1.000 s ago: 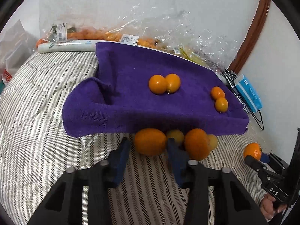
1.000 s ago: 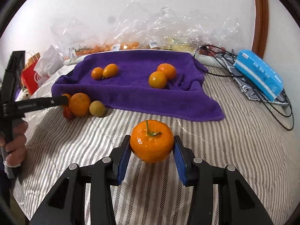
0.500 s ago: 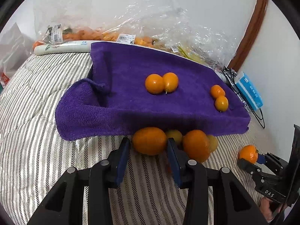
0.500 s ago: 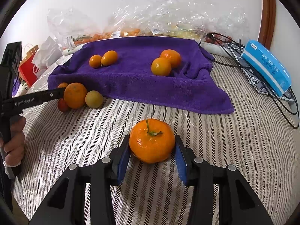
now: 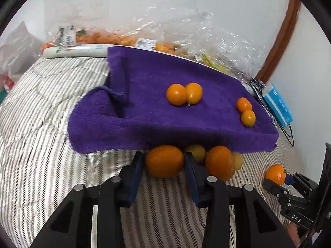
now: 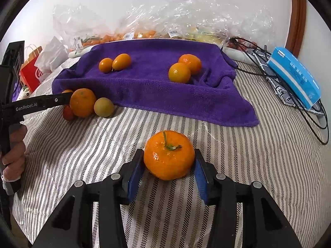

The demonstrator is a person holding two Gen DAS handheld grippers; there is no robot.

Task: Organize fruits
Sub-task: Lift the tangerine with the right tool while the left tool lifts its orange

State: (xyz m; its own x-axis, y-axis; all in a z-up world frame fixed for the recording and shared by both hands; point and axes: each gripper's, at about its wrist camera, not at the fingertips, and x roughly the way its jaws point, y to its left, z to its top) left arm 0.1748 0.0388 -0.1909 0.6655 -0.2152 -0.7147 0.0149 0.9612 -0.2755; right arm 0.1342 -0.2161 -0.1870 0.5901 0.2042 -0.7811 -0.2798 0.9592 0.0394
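Observation:
In the left wrist view my left gripper (image 5: 163, 162) is shut on an oval orange (image 5: 164, 160) lying on the striped bed at the front edge of the purple towel (image 5: 186, 122). A bigger orange (image 5: 219, 165) and two yellowish fruits (image 5: 195, 152) sit just right of it. In the right wrist view a stemmed mandarin (image 6: 169, 155) rests on the bed between the pads of my right gripper (image 6: 168, 162). Its jaws are opening, with thin gaps at the pads. Two pairs of small oranges (image 6: 114, 63) (image 6: 184, 69) lie on the towel (image 6: 157, 91).
Clear plastic bags of produce (image 6: 144, 20) line the wall behind the towel. A blue box (image 6: 293, 76) and black cables (image 6: 316, 124) lie at the right. A red paper bag (image 6: 31, 74) stands at the left. A small red fruit (image 6: 68, 113) sits by the left gripper's finger (image 6: 51, 101).
The right jaws have widened a little around the mandarin, which stays on the bed. The left gripper keeps its hold on the oval orange and has not moved.

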